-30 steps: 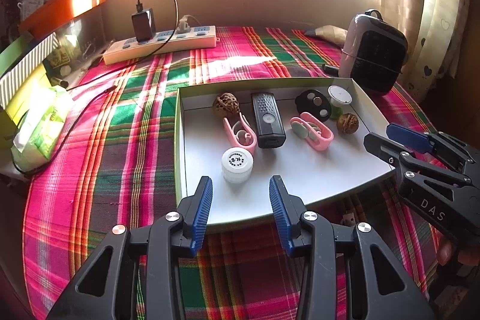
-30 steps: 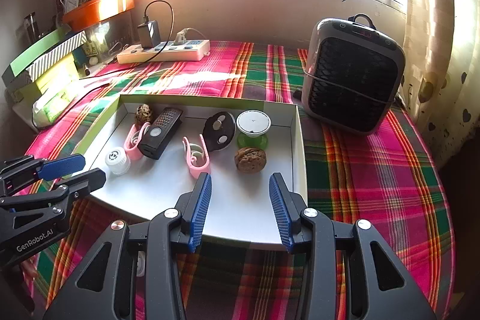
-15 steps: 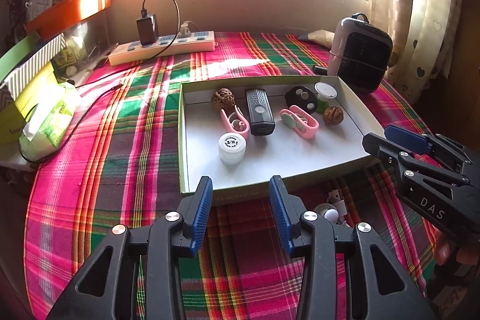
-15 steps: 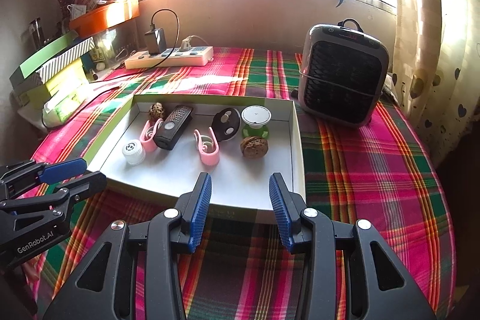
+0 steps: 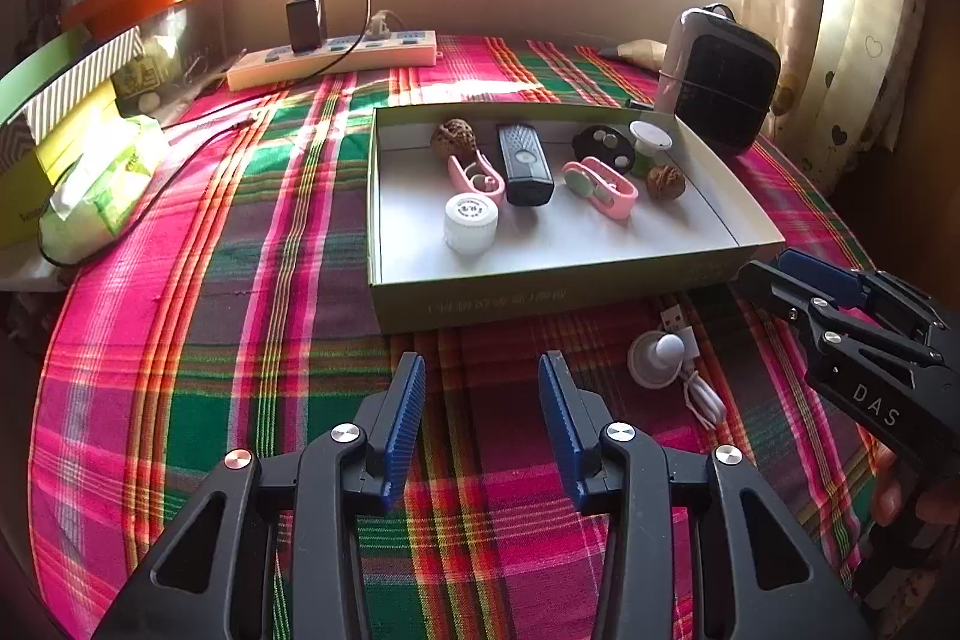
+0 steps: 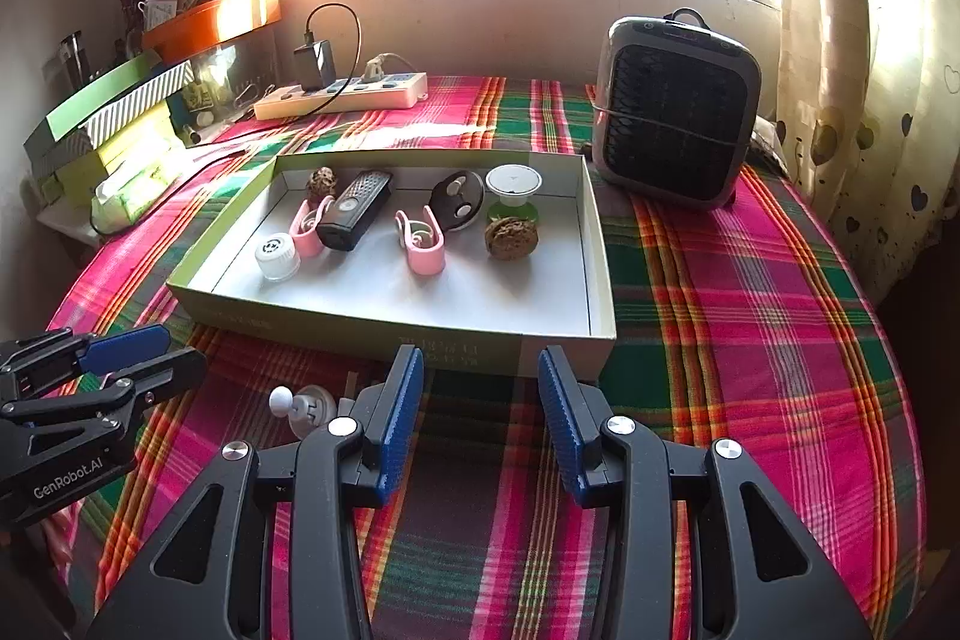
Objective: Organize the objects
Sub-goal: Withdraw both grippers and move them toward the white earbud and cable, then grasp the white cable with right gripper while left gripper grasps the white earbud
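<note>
Shallow green cardboard tray [image 5: 558, 280]: holds walnuts, pink clips, black remote, white cap, gathered for tidiness. Small white round gadget with coiled cable [image 5: 657, 358]: on plaid tablecloth [image 5: 240, 340], just outside tray, unsorted. Left gripper [image 5: 480, 400], right gripper [image 6: 480, 394]: both agape, empty, hovering before tray.

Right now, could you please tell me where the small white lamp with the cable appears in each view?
Left wrist: small white lamp lies right of centre, outside the tray's front wall.
Right wrist: small white lamp lies lower left, partly hidden.
Shared landmark: the green tray.
</note>
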Demonstrator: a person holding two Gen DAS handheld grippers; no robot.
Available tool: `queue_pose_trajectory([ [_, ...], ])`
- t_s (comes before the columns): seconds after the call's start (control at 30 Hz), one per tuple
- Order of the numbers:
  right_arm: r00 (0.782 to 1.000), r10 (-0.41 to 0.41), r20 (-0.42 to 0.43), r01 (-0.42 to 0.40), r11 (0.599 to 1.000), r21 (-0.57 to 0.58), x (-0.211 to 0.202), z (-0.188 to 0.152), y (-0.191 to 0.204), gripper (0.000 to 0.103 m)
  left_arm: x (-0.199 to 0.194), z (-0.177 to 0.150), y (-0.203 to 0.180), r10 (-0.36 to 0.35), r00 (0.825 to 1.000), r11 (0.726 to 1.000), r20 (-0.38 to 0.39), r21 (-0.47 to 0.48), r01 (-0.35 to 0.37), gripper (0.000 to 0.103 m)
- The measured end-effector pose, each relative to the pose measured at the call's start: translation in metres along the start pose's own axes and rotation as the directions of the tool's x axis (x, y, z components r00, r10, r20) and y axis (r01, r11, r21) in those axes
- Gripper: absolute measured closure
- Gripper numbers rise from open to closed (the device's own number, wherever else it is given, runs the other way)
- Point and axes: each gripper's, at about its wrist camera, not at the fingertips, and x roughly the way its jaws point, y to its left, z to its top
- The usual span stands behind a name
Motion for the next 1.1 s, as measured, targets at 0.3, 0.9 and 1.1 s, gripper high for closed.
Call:
queue_pose_trajectory([
  [0.3, 0.999, 0.034, -0.028, -0.033, 0.999, 0.015, -0.002, -0.015, 0.002, 0.062, -0.004, -0.012, 0.004, -0.01, 1.0, 1.0, -0.006, -0.015, 0.01, 0.065],
  [0.9, 0.988, 0.099, -0.123, -0.108, 0.992, -0.071, 0.014, -0.024, 0.036, 0.062, -0.003, -0.019, 0.007, -0.054, 0.998, 0.998, -0.025, -0.038, 0.053, 0.065],
  [1.1, 0.989, 0.088, -0.122, -0.098, 0.991, -0.086, 0.016, -0.022, 0.037, 0.062, -0.001, -0.018, 0.006, -0.062, 0.998, 0.997, -0.032, -0.036, 0.061, 0.065],
])
